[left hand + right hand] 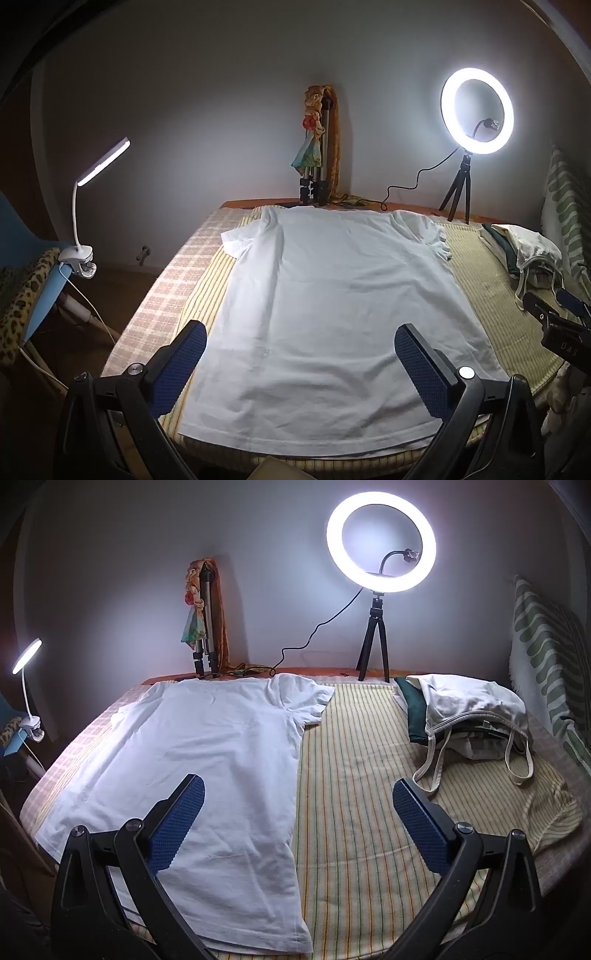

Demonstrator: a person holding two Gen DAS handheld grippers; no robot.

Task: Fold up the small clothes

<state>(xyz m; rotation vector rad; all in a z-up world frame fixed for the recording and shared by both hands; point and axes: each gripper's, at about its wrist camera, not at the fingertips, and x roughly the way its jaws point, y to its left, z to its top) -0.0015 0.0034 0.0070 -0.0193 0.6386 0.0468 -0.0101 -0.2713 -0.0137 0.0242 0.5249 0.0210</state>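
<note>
A white T-shirt (332, 302) lies spread flat on the striped cloth of the table, hem toward me, collar toward the wall. It also shows in the right wrist view (207, 746), at the left. My left gripper (301, 343) is open and empty, held above the shirt's hem. My right gripper (299, 797) is open and empty, over the shirt's right edge and the striped cloth (362, 775). The right gripper's body shows in the left wrist view (557, 325) at the far right.
A pile of other clothes and a cloth bag (469, 716) sits at the back right. A ring light on a tripod (380, 546) and a folded tripod (205, 627) stand at the back edge. A clip lamp (88, 206) stands at the left.
</note>
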